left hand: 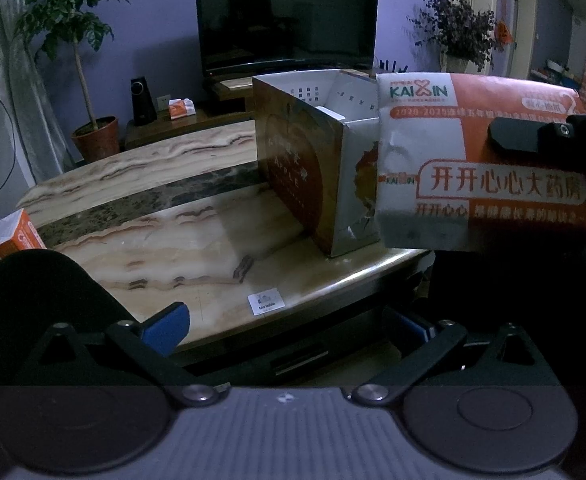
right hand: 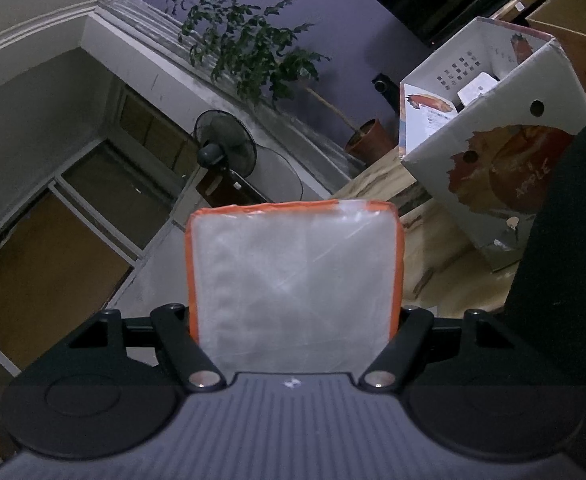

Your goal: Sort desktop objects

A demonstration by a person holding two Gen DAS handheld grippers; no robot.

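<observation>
Table point(left hand: 141, 236) first: marble-patterned, and only my left wrist view lays it out whole, with the television point(left hand: 287, 16) behind and the open apple carton point(left hand: 313, 160) standing at its near corner. That view also gives me the printed face of the tissue pack point(left hand: 489, 160), orange and white with KAIXIN lettering, held in the air just beside the carton and overlapping its near side. My right wrist view shows only the pack's clear plastic end with orange edging point(right hand: 295, 288), pinched between the right gripper point(right hand: 295, 340) fingers. My left gripper point(left hand: 289, 328) hangs spread over the table edge, its blue pads holding nothing. A small orange box point(left hand: 13, 236) lies at the far left edge.
</observation>
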